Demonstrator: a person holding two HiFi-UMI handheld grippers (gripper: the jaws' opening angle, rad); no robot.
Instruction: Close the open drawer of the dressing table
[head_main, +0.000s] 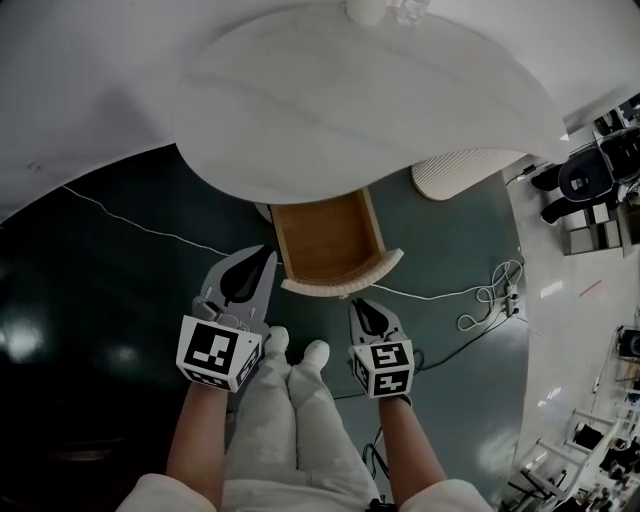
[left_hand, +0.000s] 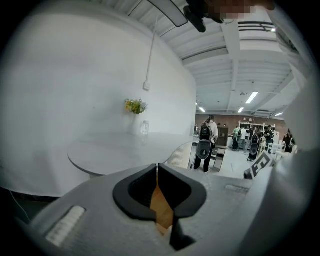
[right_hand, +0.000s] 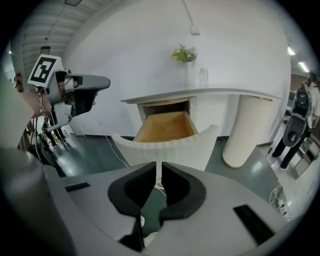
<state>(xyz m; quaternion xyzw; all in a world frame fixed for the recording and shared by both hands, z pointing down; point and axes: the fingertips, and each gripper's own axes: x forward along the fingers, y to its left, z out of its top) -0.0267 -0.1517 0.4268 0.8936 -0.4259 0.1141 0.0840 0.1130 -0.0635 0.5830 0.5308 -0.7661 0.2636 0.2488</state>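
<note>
Drawer (head_main: 330, 240), frame centre, wide open; closing not begun.
My left gripper (head_main: 258, 262) and right gripper (head_main: 362, 312), jaws together, empty, near its front.

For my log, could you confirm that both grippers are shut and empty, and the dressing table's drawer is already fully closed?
Not quite: the drawer is open, pulled out from under the top, as the head view shows. The left gripper and right gripper are indeed shut and empty.

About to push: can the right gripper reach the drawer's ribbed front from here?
Probably yes: the right gripper, jaws shut and empty, points at the drawer front, close by, with nothing standing between them.
</note>
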